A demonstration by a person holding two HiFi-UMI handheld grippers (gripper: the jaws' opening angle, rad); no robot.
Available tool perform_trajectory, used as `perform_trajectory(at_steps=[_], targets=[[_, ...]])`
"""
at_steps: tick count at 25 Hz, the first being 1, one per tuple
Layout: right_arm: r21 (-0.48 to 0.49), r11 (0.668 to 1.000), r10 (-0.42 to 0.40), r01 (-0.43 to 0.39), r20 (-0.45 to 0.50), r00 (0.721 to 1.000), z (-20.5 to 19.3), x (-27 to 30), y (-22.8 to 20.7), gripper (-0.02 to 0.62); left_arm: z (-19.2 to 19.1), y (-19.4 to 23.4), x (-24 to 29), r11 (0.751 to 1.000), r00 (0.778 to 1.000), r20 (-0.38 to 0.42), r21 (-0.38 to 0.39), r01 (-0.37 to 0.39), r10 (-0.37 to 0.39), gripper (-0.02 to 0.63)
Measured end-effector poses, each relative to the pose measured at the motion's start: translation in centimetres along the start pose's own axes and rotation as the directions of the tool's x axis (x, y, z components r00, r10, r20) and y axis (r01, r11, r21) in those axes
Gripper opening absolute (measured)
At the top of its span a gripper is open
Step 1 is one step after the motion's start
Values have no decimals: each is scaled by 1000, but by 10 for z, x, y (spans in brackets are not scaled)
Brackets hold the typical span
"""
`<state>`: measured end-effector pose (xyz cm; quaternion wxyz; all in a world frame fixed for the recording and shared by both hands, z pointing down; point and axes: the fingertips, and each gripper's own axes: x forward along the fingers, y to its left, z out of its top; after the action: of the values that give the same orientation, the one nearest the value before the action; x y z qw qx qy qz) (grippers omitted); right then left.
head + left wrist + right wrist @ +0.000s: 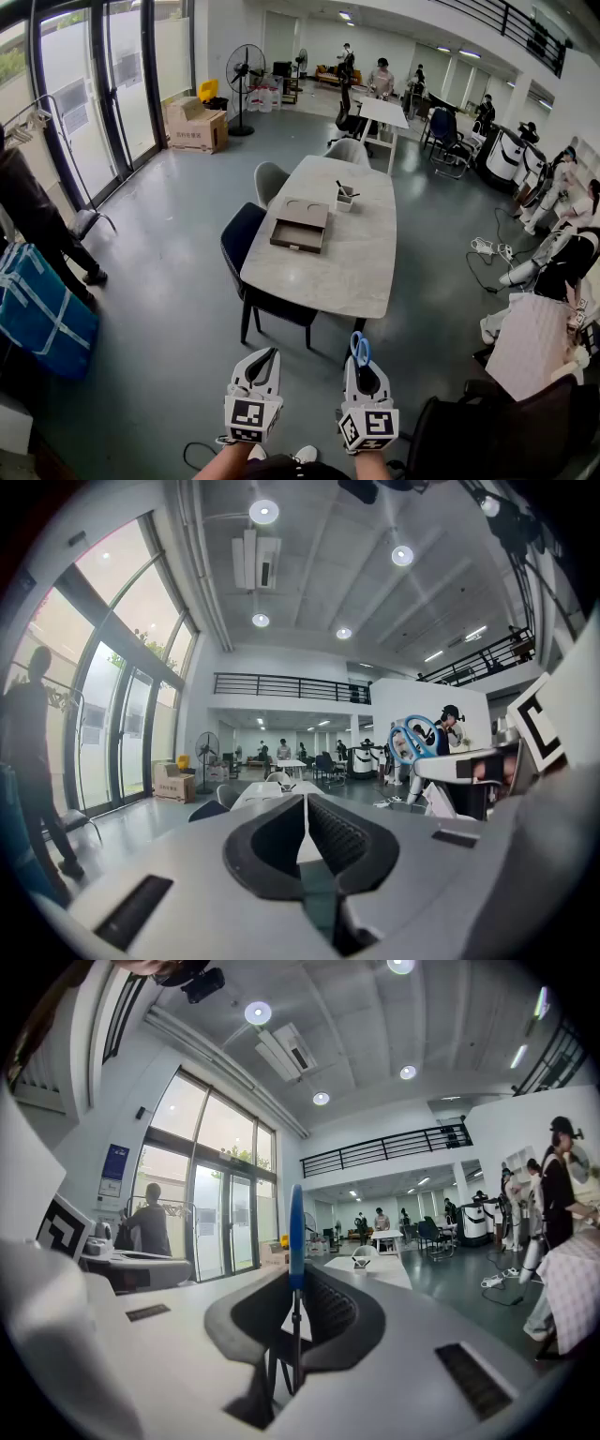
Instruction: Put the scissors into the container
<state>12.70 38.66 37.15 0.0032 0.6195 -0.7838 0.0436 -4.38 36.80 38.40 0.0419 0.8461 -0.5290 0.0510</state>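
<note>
The scissors (360,350) have two bright blue loop handles and dark, slim blades. The right gripper (363,367) is closed on them, its pads clamping the flat of the blades, low in front of the person and well apart from the surface (347,267). Their long axis stands roughly upright across the jaws: handles on top, blades running down through the gap. In the right gripper view they show edge-on (296,1232). The left gripper (262,364) has its jaws pressed together on nothing. The small white container (344,200) stands far off on the surface, near a brown tray (301,225). Print on a cardboard box (197,127) is too small to read.
</note>
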Motion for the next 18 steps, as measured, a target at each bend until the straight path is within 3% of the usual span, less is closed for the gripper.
perform_trajectory(at_steps=[18], targets=[[-4,1000,2,-2,5,1000,2,8,17,29,3,13,-1,1000,1000,0,-6,17,-17,23]])
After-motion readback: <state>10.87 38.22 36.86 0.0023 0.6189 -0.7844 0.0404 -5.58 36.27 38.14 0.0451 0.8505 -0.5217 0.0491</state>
